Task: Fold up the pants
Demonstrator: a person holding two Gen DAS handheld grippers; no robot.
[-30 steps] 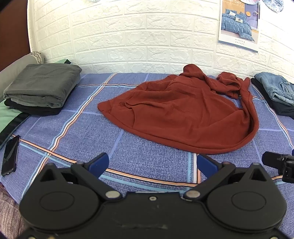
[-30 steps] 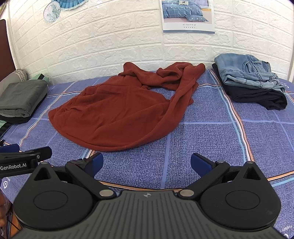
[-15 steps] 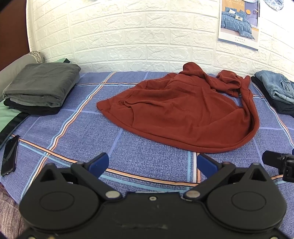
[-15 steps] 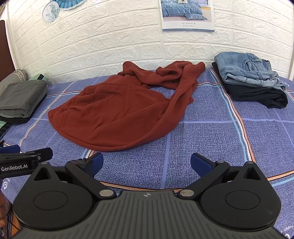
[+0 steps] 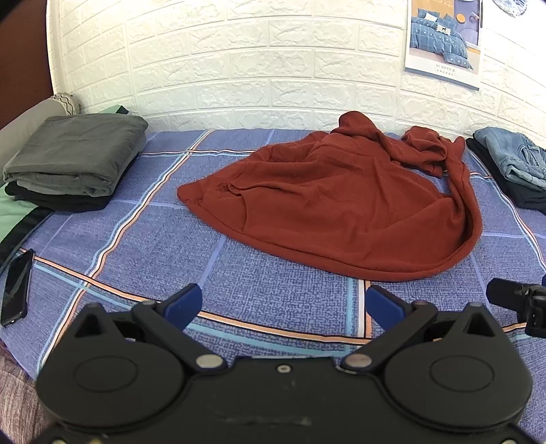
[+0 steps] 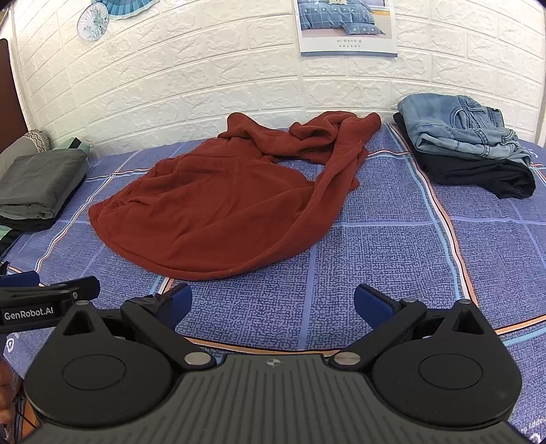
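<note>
1. The rust-red pants point(image 5: 341, 205) lie crumpled in the middle of the bed point(image 5: 273, 300), not yet folded.
2. The left claw point(image 5: 283, 304) and right claw point(image 6: 273, 304) hover spread and empty near the pants' front edge, probably to approach it.

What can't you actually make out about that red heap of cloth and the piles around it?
- Red pants: crumpled, so waistband and leg ends stay unclear in both views; folds hide them.
- Grey folded stack: the dark garment beneath is mostly covered.
- Jeans pile: cut off by the left wrist view's right edge.
- Poster: print too small to read.
- Phone: screen dark, nothing legible.
</note>
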